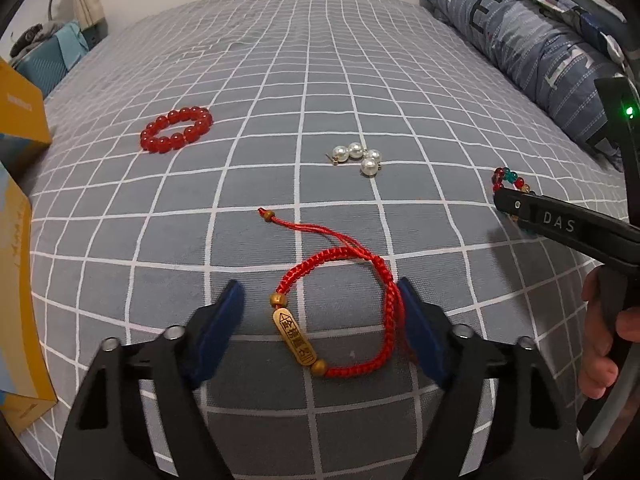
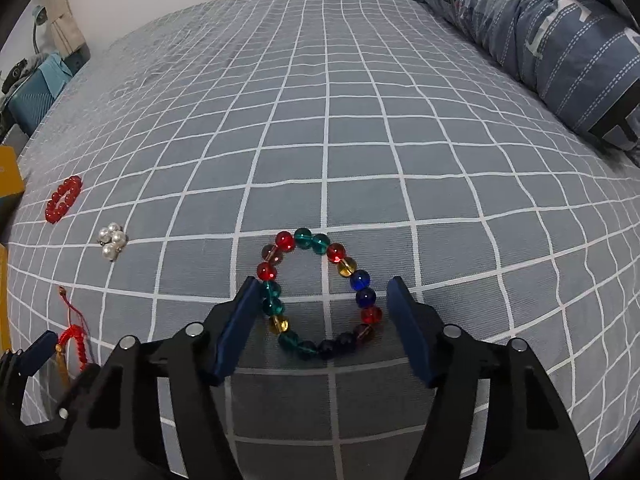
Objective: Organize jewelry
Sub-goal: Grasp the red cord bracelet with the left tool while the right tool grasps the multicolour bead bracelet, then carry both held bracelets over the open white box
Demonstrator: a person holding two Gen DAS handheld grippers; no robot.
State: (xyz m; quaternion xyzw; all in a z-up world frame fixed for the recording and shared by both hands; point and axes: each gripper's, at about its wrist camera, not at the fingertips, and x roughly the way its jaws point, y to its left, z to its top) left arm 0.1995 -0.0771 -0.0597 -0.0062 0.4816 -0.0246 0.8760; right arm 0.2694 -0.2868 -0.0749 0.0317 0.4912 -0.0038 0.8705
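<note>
Red braided cord bracelet lies between our left gripper's spread jaws; glass bead bracelet sits between the right's. Cord looks limp, beads slippery; we'd pinch one strand.

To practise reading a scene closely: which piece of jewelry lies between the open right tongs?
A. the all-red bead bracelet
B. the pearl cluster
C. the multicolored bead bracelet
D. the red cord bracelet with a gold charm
C: the multicolored bead bracelet lies flat on the checked bedsheet between the open right tongs.
</note>
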